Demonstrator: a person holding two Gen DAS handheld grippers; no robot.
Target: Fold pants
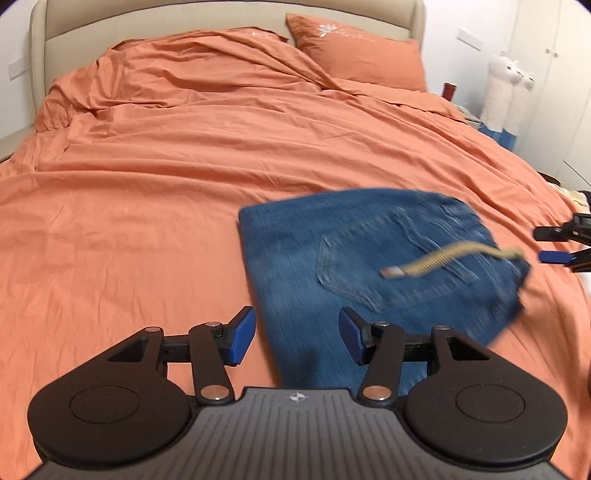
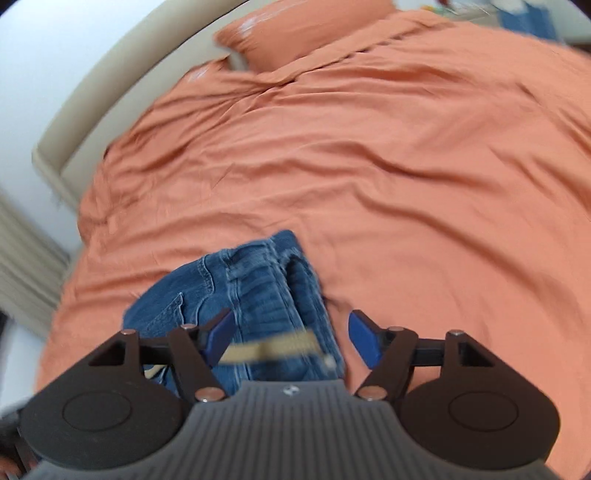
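Observation:
Blue jeans (image 1: 369, 266) lie folded into a compact rectangle on the orange bedspread (image 1: 166, 203), back pocket up, with a tan drawstring (image 1: 443, 258) across them. My left gripper (image 1: 297, 338) is open and empty, hovering just above the near left edge of the jeans. My right gripper (image 2: 290, 338) is open and empty above the jeans (image 2: 258, 291), with the tan drawstring (image 2: 273, 349) below its jaws. Its fingertips also show at the right edge of the left wrist view (image 1: 554, 243). Both views are motion-blurred.
The orange bedspread covers a large bed with a beige headboard (image 1: 221, 18) and an orange pillow (image 1: 362, 51) at the far end. A white plush toy (image 1: 506, 92) and a nightstand stand to the far right. White cupboards (image 1: 554, 74) line the right wall.

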